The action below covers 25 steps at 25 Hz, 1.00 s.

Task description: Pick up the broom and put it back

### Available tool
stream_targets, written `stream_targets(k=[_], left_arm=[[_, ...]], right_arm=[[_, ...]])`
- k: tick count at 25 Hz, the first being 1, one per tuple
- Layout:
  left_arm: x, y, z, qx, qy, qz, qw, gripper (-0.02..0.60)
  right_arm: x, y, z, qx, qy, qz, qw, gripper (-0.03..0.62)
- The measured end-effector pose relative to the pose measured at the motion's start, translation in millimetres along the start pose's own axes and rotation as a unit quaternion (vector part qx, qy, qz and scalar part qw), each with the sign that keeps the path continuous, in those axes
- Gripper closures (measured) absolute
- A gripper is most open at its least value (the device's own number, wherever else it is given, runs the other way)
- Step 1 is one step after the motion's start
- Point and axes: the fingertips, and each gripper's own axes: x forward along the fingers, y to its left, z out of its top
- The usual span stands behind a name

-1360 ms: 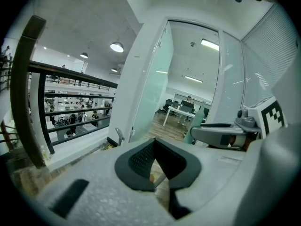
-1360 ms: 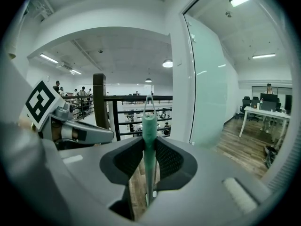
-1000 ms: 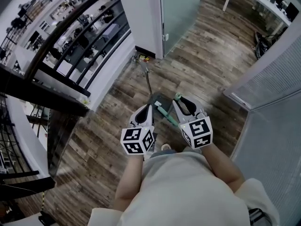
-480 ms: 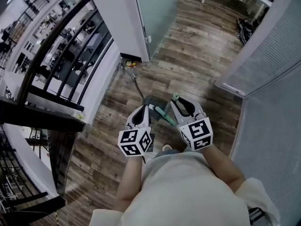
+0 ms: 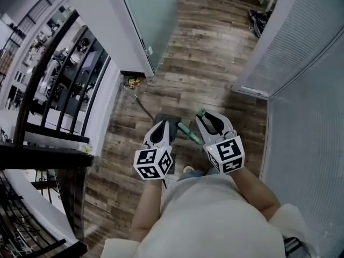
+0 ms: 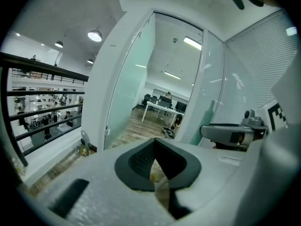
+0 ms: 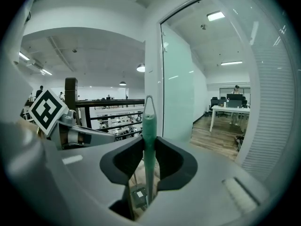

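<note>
The broom's green handle (image 7: 149, 145) stands upright between the pads of my right gripper (image 7: 148, 166), which is shut on it. Its pointed top rises above the jaws. From the head view the green handle (image 5: 188, 132) slants down under the right gripper (image 5: 203, 117); the broom head is hidden. My left gripper (image 5: 163, 124) is beside it at the same height, its tips together, and I see nothing between them. In the left gripper view its dark pads (image 6: 141, 161) converge to a point. A dark grey dustpan (image 5: 173, 118) shows just below both grippers.
A thin metal rod (image 5: 142, 105) runs from the dustpan toward small yellow items (image 5: 130, 82) at the wall's foot. A black railing (image 5: 54, 85) lines the left. A frosted glass panel (image 5: 148, 9) is ahead, a blind-covered wall (image 5: 301, 42) on the right. Wooden floor (image 5: 209, 52) leads to desks.
Both grippers have travelled along the corridor with the broom, side by side. The railing and wall corner have slid left and the blind-covered wall nearer on the right. The right gripper's hold is unchanged.
</note>
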Motion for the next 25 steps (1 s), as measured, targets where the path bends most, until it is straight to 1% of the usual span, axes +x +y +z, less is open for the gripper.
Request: stream_targets(k=[7,13,17,25], left_arm=[[27,-49,-4,0.021,0.014,-0.041,0.9989,0.575],[41,-94,-8,0.037,0.026,-0.080,0.9958,0.575],[53,-126,-13,0.046,0.037,-0.105,0.9927,0.575],[79,-195,-26,0.061,0.055,-0.158,0.9840,0.575]], right_arm=[[-37,-43,-5,0.015,-0.006,-0.043,0.999,0.500],[-70,-73,-10,0.021,-0.008,-0.077,0.997,0.500],[-93,-95,-15,0.026,-0.007,-0.099,0.995,0.500],[-146,-144,-25,0.044,-0.007,-0.150,0.988,0.500]])
